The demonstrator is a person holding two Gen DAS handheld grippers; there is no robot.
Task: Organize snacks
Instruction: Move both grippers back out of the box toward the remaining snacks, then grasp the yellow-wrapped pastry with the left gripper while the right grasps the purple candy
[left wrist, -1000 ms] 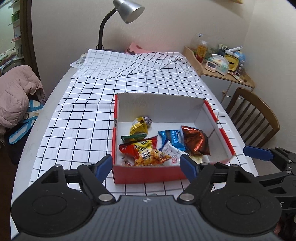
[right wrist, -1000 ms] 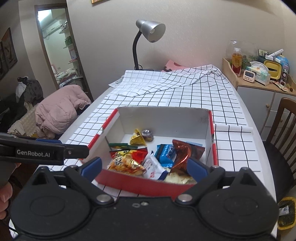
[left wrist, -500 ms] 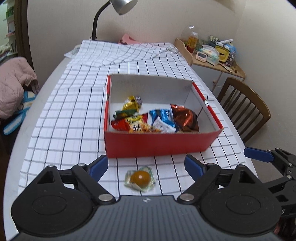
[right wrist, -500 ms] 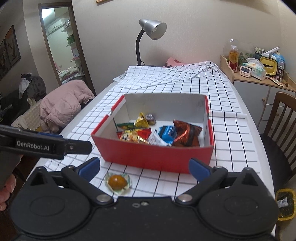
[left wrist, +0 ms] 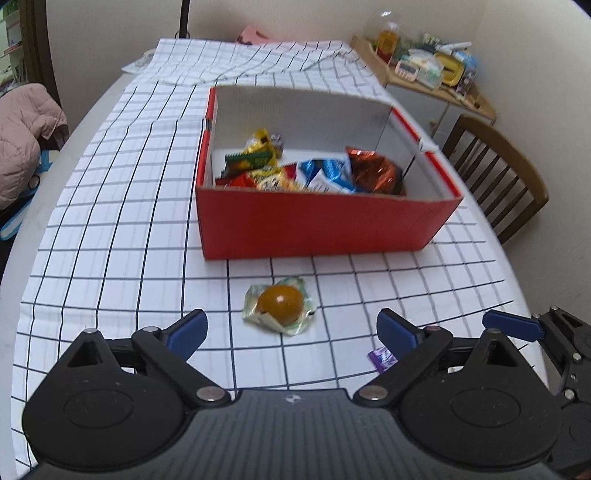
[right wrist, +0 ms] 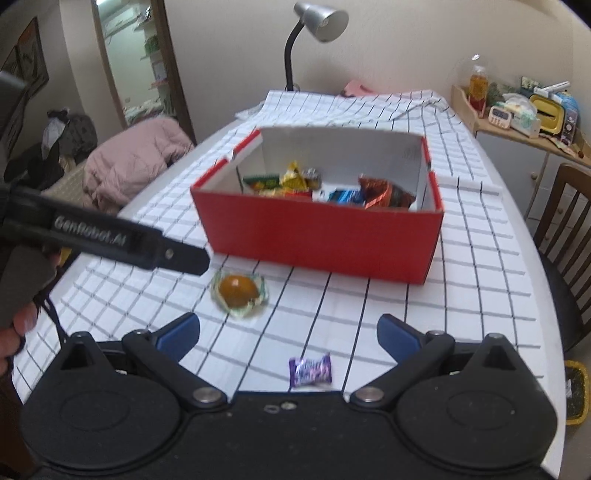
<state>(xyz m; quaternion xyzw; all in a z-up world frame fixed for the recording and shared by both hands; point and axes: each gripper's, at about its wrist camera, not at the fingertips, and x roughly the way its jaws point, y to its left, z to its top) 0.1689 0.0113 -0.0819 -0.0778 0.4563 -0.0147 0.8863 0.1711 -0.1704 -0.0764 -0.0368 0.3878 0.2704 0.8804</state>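
Note:
A red cardboard box (left wrist: pixel 317 225) (right wrist: pixel 317 236) holding several snack packets (left wrist: pixel 314 173) sits on the checked tablecloth. In front of it lies a brown round sweet in a clear wrapper (left wrist: pixel 279 304) (right wrist: pixel 238 290). A small purple candy (right wrist: pixel 309 370) (left wrist: pixel 382 357) lies nearer, to the right. My left gripper (left wrist: pixel 291 332) is open and empty, just behind the brown sweet. My right gripper (right wrist: pixel 288 332) is open and empty, just above the purple candy.
A wooden chair (left wrist: pixel 498 177) stands at the table's right. A side cabinet with clutter (right wrist: pixel 524 114) stands at the back right, and a desk lamp (right wrist: pixel 317 22) at the table's far end. A pink jacket (right wrist: pixel 129 162) lies left of the table.
Both grippers have drawn back from over the box toward the table's near edge. The brown sweet and then the purple candy have come into view in front of the box.

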